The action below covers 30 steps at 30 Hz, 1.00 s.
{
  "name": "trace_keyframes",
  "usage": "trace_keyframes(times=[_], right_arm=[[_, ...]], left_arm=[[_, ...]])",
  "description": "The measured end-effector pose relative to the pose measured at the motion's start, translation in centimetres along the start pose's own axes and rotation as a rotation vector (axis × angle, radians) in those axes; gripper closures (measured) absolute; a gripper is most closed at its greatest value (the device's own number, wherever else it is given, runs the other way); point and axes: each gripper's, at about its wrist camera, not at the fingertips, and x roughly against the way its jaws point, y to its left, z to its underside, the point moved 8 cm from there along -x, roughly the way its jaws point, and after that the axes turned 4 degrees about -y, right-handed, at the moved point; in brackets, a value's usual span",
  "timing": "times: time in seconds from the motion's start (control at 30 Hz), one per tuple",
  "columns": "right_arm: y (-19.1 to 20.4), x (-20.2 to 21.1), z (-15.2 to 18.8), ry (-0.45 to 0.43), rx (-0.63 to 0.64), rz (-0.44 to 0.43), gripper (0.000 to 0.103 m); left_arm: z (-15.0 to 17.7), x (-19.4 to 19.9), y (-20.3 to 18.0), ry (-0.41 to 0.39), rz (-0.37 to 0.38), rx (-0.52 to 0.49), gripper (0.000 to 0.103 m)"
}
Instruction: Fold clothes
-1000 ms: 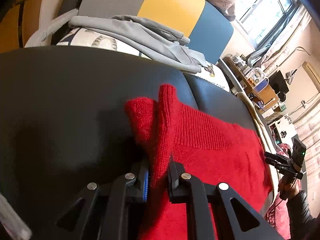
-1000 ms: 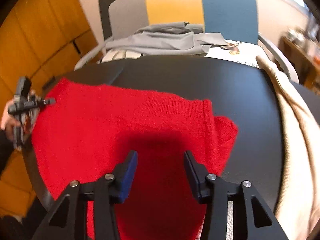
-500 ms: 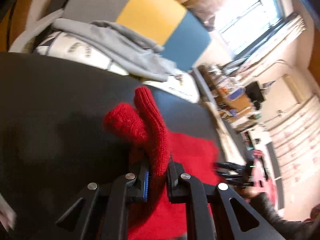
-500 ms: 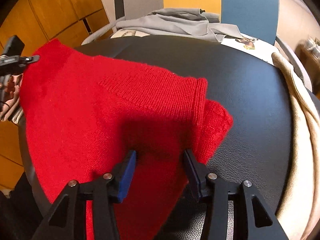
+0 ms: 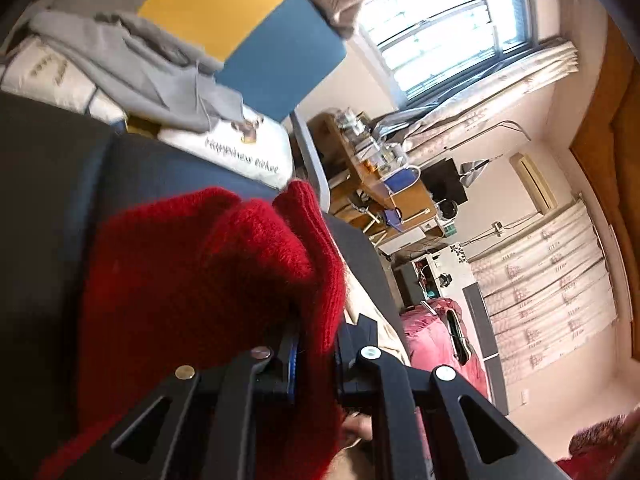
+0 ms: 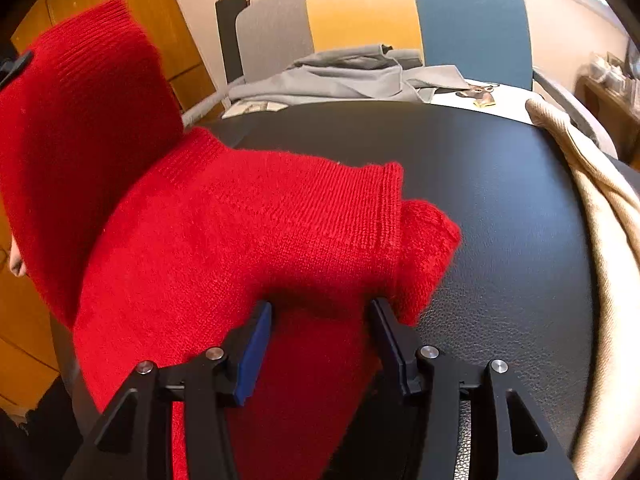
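1. On the black padded table (image 6: pixel 500 208) lies one red knitted sweater (image 6: pixel 248 236), the only red garment in sight; part of it rests flat on the black surface and part is lifted off it at the left of the right wrist view.
2. Two grippers are at work. The left gripper (image 5: pixel 316 350) is clamped on a ribbed edge of the sweater, with bunched red knit draped over its left finger.
3. The right gripper (image 6: pixel 320 320) has its jaws apart, one on either side of a stretch of sweater, and they have just been opening a little; whether the pads press the knit I cannot tell.
4. Beyond the table stands one chair (image 6: pixel 420 20) with a grey, yellow and blue back; on its seat sit one grey garment (image 6: pixel 340 76) and a white printed cushion (image 5: pixel 240 152).
5. Along the table's right edge hangs one beige cloth (image 6: pixel 600 216).
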Motion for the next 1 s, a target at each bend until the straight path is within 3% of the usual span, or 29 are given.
trace_keyframes(times=[0.33,0.47,0.63,0.7,0.83,0.87,0.9,1.0], right_arm=[[-0.6,0.2,-0.2,-0.037,-0.065,-0.074,0.048],[-0.6,0.2,-0.3,-0.041,-0.068,-0.088,0.044],[-0.6,0.2,-0.3,-0.046,-0.073,-0.096,0.044],[-0.7,0.3,-0.4,-0.048,-0.075,-0.094,0.043],[-0.7,0.9,-0.4,-0.058,-0.073,-0.077,0.040],[-0.7,1.4,-0.3,-0.056,-0.075,-0.065,0.034],[-0.7,1.8,-0.1,-0.053,-0.078,-0.055,0.020],[-1.1,3.6,1.2,-0.034,-0.083,-0.030,0.015]], left_arm=[[4.4,-13.7,1.5,0.142,-0.105,0.120,0.091],[5.8,-16.4,2.1,0.202,-0.155,0.119,0.090],[6.2,-17.5,1.3,0.263,-0.151,0.096,0.090],[6.4,-17.6,1.0,0.290,-0.140,0.121,0.081],[5.6,-15.6,-0.6,0.298,-0.080,0.154,0.078],[5.4,-15.0,-1.1,0.301,-0.063,0.149,0.078],[5.2,-14.3,-1.6,0.299,-0.047,0.139,0.078],[4.2,-11.4,-3.1,0.266,-0.023,0.061,0.076]])
